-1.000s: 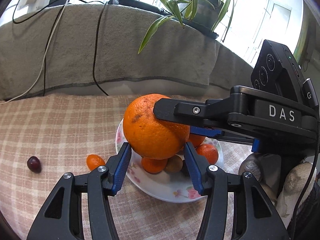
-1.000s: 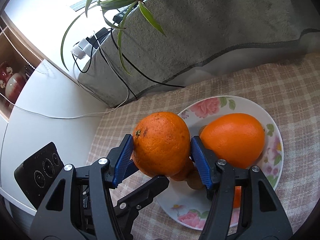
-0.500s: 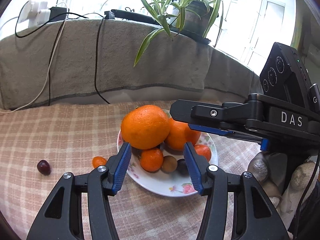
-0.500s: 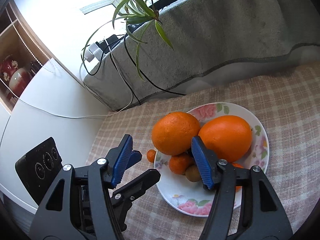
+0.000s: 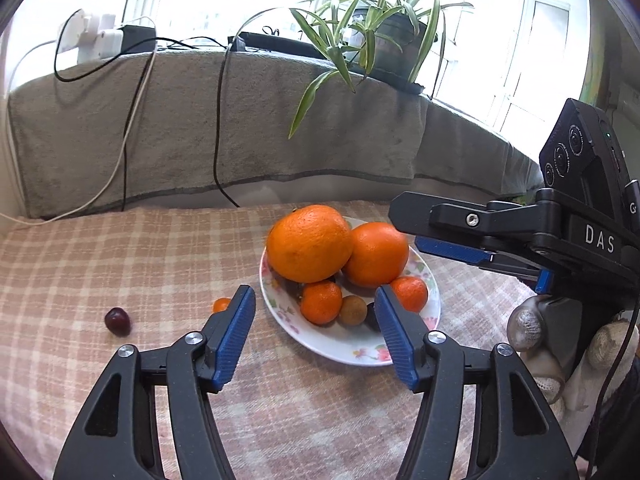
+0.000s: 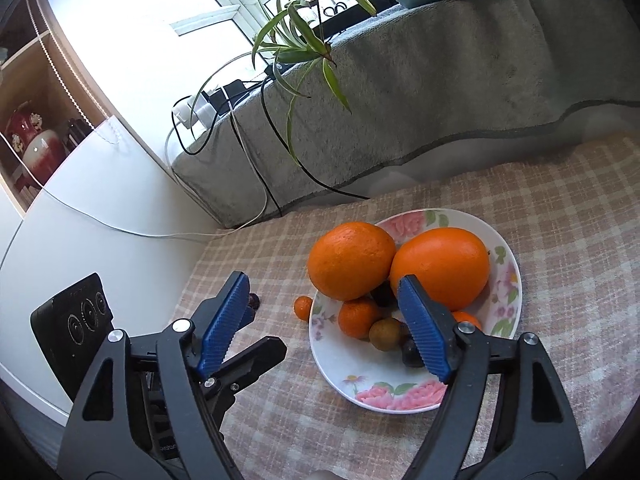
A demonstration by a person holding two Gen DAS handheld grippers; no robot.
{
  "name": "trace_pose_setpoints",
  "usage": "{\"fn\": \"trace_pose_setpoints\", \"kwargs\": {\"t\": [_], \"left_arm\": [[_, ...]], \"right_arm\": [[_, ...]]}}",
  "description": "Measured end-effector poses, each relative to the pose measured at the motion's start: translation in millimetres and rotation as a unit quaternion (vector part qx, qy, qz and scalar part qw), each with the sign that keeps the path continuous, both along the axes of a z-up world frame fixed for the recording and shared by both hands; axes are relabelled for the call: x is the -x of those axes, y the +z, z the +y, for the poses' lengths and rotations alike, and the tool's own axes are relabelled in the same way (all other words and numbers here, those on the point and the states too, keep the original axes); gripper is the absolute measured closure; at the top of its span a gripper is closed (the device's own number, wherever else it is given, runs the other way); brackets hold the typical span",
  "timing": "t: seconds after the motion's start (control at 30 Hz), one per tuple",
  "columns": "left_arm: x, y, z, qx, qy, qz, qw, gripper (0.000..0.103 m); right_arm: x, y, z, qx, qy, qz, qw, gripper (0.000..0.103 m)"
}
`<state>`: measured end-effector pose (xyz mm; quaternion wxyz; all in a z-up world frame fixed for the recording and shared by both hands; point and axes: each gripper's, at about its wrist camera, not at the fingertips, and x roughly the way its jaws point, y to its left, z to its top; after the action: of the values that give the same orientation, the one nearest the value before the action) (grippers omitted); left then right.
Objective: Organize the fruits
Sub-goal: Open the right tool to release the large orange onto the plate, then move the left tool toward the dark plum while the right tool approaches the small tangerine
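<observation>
While both the left gripper (image 5: 314, 322) and right gripper (image 6: 324, 322) hold their jaws spread and empty, two large round oranges (image 6: 352, 266) rest on the white floral plate (image 6: 400, 398) with smaller fruits.

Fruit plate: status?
Left gripper, right gripper: open, empty. Two oranges piled on plate. Kumquat and cherry loose on the cloth. No obstruction.

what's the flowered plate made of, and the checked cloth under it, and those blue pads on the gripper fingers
Plate: looks like glazed ceramic or porcelain, glossy white with printed pink flowers; melamine is possible.
Checked cloth: soft woven fabric, matte and slightly fuzzy, perhaps a blanket.
Blue pads: seemingly moulded rubber or plastic, matte, with fine ridges across the face; the fingers behind them look like black hard plastic.
</observation>
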<state>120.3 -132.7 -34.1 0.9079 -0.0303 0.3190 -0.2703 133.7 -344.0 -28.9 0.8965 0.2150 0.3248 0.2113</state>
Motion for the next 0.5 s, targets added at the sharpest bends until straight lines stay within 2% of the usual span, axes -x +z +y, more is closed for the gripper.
{"fn": "trace_pose_setpoints", "kwargs": {"t": [0.1,0.5], "left_arm": [[3.8,-0.2,2.8,-0.003,-0.002,-0.002,1.0,0.036],[14.4,-1.5,17.3,-0.02,0.004,-0.01,0.9997,0.036]], "right_arm": [[3.2,0.8,-0.8,0.0,-0.006,-0.006,1.0,0.019],[19.5,4.3,8.7,0.032,-0.007,-0.036,0.999,0.019]]}}
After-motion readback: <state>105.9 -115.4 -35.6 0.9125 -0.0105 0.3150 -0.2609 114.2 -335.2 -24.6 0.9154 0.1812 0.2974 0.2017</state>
